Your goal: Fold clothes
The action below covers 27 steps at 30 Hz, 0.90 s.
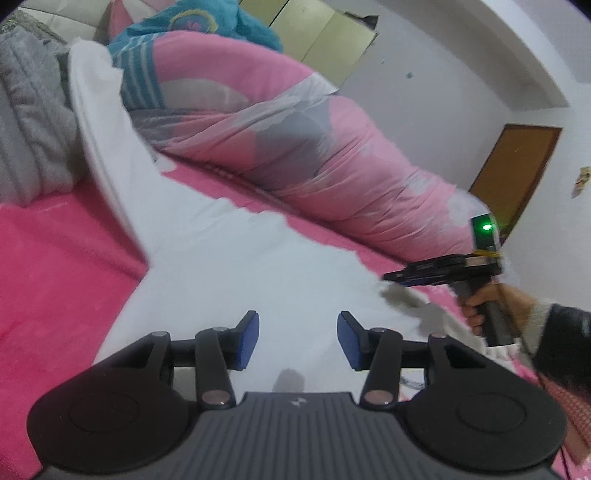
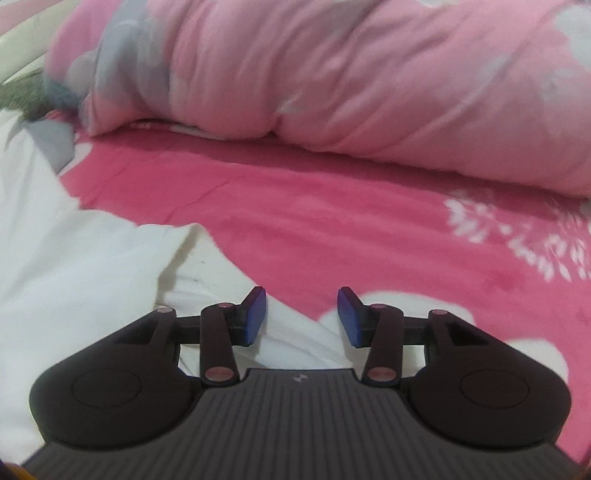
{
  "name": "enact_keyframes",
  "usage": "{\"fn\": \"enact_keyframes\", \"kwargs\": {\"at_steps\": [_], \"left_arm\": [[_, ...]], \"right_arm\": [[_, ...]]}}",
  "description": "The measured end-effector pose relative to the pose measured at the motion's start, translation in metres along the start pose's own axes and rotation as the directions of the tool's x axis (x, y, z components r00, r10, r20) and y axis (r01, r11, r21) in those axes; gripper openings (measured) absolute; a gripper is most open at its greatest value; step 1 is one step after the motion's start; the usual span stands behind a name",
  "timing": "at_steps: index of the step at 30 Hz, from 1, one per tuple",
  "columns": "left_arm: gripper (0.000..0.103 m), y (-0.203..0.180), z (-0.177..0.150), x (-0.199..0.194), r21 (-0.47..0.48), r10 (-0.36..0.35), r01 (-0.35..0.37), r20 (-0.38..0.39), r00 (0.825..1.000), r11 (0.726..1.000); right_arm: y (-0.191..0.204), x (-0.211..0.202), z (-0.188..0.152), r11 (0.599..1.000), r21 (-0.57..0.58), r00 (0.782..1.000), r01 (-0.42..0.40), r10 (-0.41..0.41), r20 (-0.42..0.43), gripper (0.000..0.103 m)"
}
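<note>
A white garment [image 1: 221, 258] lies spread on the bright pink bed sheet [image 1: 55, 277], one long part running up to the far left. My left gripper [image 1: 297, 321] hovers over its near part, blue pads apart, nothing between them. In the left wrist view my right gripper [image 1: 397, 276] shows side-on at the garment's right edge, held by a hand [image 1: 480, 306]. In the right wrist view my right gripper [image 2: 301, 299] stands open over a rumpled edge of the white garment [image 2: 74, 277], with no cloth pinched between its pads.
A rolled pink quilt [image 1: 332, 158] [image 2: 332, 74] lies along the far side of the bed. A grey blanket [image 1: 26, 122] and a teal blanket [image 1: 199, 26] sit at the far left. The sheet [image 2: 332, 206] has a white flower print at right. A brown door [image 1: 517, 166] stands behind.
</note>
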<state>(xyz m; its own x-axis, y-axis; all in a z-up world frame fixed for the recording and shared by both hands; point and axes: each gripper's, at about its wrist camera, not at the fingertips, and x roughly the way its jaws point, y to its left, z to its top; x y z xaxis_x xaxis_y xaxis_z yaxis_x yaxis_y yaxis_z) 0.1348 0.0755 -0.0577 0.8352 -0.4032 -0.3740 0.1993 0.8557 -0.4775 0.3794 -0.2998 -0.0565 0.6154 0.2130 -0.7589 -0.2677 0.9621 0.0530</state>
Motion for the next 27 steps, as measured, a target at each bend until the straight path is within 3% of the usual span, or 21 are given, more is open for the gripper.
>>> {"fn": "enact_keyframes", "kwargs": {"at_steps": [7, 9, 11, 14, 19, 24, 27], "left_arm": [[0.050, -0.001, 0.000, -0.001, -0.005, -0.003, 0.003, 0.005, 1.000, 1.000], [0.050, 0.000, 0.001, -0.002, -0.008, 0.003, -0.003, 0.009, 1.000, 1.000], [0.050, 0.000, 0.002, -0.004, -0.009, 0.012, -0.012, 0.019, 1.000, 1.000], [0.050, 0.001, 0.003, -0.006, -0.008, 0.029, -0.029, 0.035, 0.999, 1.000], [0.050, 0.000, 0.003, -0.005, 0.001, 0.044, -0.044, 0.037, 0.998, 0.999], [0.050, -0.002, 0.001, -0.004, 0.022, 0.054, -0.054, 0.030, 0.998, 0.998], [0.050, -0.002, 0.001, -0.003, 0.024, 0.051, -0.052, 0.024, 0.998, 0.998]], "right_arm": [[0.013, 0.016, 0.006, 0.997, -0.061, 0.999, -0.049, 0.048, -0.022, 0.037], [0.021, 0.016, 0.005, 0.993, -0.113, 0.999, -0.041, 0.038, -0.031, 0.001], [0.032, 0.014, 0.005, 0.985, -0.170, 0.999, -0.026, 0.021, -0.030, 0.000], [0.042, 0.003, 0.006, 0.979, -0.204, 0.999, 0.006, 0.002, 0.041, 0.000], [0.040, 0.006, 0.011, 0.982, -0.170, 0.987, 0.085, -0.059, 0.149, 0.000], [0.042, 0.032, 0.000, 0.970, -0.176, 0.978, 0.170, -0.145, 0.148, 0.000], [0.045, 0.042, -0.001, 0.951, -0.182, 0.962, 0.250, -0.222, 0.162, 0.000]]}}
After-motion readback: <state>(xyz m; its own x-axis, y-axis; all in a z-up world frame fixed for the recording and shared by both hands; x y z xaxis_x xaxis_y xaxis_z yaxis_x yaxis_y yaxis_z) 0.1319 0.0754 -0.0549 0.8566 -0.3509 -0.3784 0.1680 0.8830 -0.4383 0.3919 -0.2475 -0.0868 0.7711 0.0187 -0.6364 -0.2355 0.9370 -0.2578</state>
